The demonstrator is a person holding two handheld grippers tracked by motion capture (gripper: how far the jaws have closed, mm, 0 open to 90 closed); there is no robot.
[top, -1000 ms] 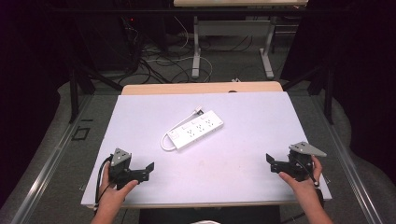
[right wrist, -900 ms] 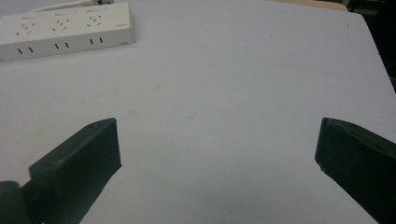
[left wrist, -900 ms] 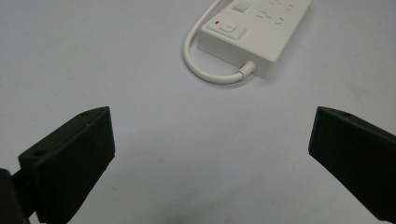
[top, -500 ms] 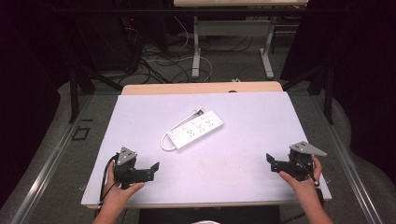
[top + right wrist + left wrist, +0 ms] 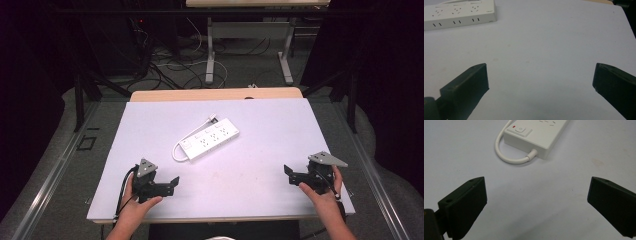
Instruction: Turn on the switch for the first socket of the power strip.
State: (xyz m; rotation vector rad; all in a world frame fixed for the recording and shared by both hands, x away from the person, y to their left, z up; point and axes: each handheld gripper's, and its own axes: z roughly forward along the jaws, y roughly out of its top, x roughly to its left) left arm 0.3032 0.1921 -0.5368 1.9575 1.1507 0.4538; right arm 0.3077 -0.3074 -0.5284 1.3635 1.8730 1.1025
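- Power strip, white, lies flat at the centre of the high view on the white table, set diagonally, its short cord looped at its lower-left end.
- Left gripper at lower left of the high view, held in the left hand, just above the table's near edge; jaws wide apart, nothing between them.
- Left gripper view: strip's switch end and cord at top centre, ahead of the spread jaws, apart from them.
- Right gripper at lower right of the high view, in the right hand; jaws spread wide, holding nothing.
- Right gripper view: strip's socket end at upper left, well apart from the jaws; bare table between them.
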